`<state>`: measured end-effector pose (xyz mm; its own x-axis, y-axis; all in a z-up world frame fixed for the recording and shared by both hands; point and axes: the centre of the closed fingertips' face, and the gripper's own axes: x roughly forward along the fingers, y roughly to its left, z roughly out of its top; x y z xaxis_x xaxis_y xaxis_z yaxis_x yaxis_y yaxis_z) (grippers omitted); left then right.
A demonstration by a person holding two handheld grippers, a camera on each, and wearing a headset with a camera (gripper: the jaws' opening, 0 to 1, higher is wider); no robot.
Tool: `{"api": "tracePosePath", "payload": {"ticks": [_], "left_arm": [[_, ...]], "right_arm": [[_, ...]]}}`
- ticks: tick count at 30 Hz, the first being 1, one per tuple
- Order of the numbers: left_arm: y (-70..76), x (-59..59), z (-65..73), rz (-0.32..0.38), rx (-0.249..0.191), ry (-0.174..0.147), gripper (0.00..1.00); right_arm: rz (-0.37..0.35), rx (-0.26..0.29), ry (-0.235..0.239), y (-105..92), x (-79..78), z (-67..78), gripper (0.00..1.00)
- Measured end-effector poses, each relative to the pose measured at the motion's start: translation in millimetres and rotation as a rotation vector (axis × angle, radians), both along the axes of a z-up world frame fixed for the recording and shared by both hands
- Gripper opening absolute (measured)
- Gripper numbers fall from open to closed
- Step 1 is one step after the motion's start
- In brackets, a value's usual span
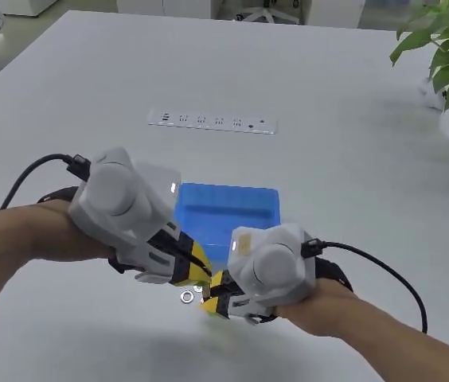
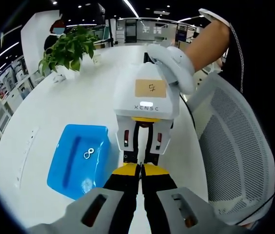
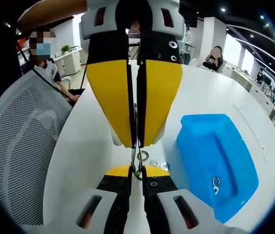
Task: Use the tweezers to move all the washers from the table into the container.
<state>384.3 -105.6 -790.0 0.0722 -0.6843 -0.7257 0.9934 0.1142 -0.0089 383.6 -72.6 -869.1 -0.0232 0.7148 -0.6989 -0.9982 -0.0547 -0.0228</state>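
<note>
Metal washers (image 3: 153, 162): small bright rings; three lie on the white table (image 1: 352, 159) just beside the blue container (image 3: 203, 141), two more inside it.
Hard to see: tweezers (image 3: 134, 155) show as a thin metal strip, mostly covered by yellow pads; in the head view the gripper bodies hide them.
Left gripper (image 2: 140, 169): jaws pressed together on the tweezers.
Right gripper (image 3: 136, 171): jaws nearly together, nipping the tweezers' end, near the loose washers.

A white table (image 1: 344, 111) holds a blue container (image 1: 226, 208). A power strip (image 1: 211, 122) lies beyond the container; loose washers (image 1: 187, 297) lie just before it.
</note>
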Motion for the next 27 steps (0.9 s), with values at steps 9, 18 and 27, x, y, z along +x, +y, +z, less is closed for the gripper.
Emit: {"api": "tracePosePath", "payload": {"ticks": [9,18,27], "left_arm": [[-0.8,-0.6,1.2,-0.006,0.005,-0.004,0.05],[-2.1,-1.0,8.1,-0.004,-0.011,0.0,0.05],[-5.4,-3.8,20.3,-0.012,-0.009,-0.016,0.05]], "right_arm": [[0.006,-0.003,-0.004,-1.9,-0.9,1.4,0.09],[0.013,-0.005,-0.01,-4.6,-1.9,8.6,0.09],[0.022,-0.005,-0.029,-6.8,-2.5,20.1,0.09]]}}
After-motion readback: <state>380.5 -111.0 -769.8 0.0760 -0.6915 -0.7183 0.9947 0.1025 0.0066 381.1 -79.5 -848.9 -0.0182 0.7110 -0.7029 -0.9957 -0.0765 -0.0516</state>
